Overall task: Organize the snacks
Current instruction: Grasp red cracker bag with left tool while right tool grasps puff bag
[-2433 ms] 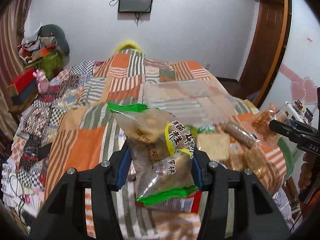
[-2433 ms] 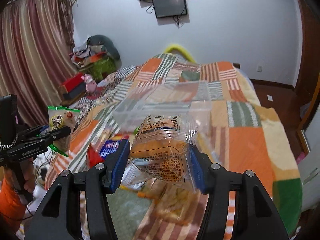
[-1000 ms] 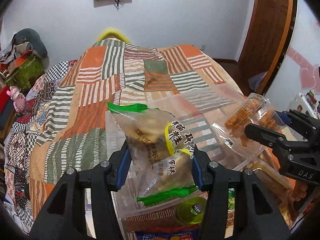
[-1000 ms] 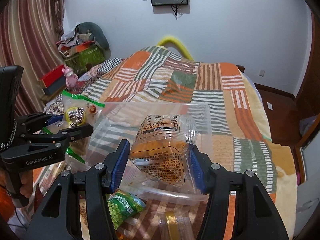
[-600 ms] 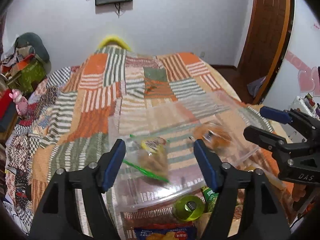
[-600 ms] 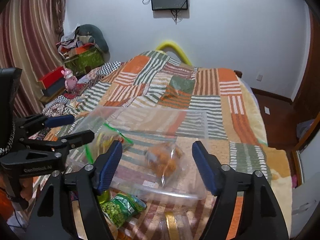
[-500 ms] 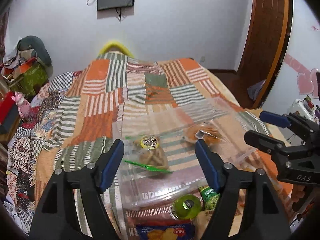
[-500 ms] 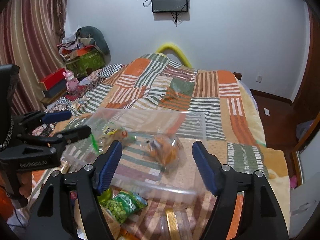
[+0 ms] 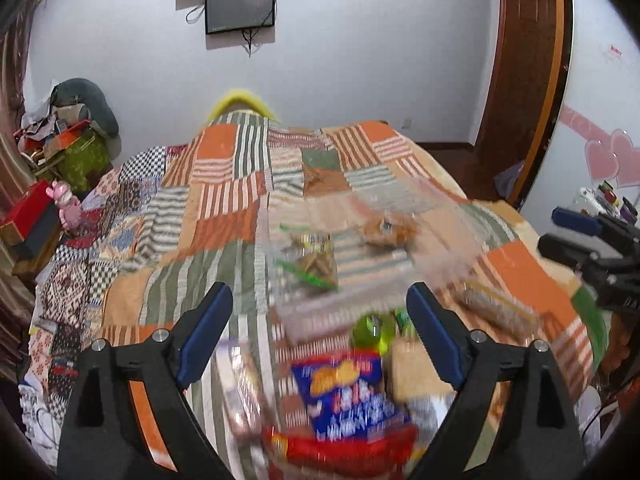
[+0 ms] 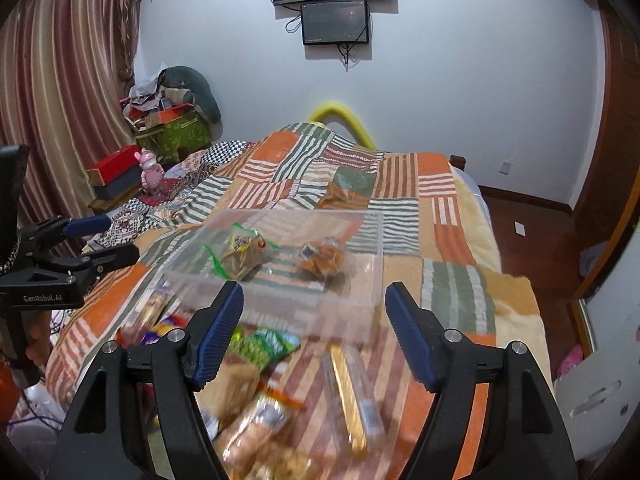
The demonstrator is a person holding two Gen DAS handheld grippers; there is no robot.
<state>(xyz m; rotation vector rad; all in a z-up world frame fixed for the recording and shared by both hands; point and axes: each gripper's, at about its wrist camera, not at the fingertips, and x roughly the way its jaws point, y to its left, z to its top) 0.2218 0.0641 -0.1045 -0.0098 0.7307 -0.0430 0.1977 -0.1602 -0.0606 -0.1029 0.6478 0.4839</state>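
Observation:
A clear plastic bin (image 10: pixel 360 308) sits on the patchwork bed. In it lie a green-edged snack bag (image 10: pixel 240 258) and a clear bag of orange snacks (image 10: pixel 324 260); both also show in the left wrist view, the green-edged bag (image 9: pixel 310 260) and the orange bag (image 9: pixel 388 230). My left gripper (image 9: pixel 320 332) is open and empty, in front of the bin, above a blue and red chip bag (image 9: pixel 344 396). My right gripper (image 10: pixel 314 330) is open and empty, above loose snacks in front of the bin.
Loose snacks lie in front of the bin: a green pea bag (image 10: pixel 264 346), a long gold bar (image 10: pixel 348 392), a green-lidded cup (image 9: pixel 370 330). The patchwork quilt (image 10: pixel 400 196) covers the bed. Boxes and clutter (image 10: pixel 168 128) stand at the left wall. A wooden door (image 9: pixel 520 80) is at the right.
Both grippers opened and dropped their bags into the bin, then pulled back and up. The bags now lie in the bin.

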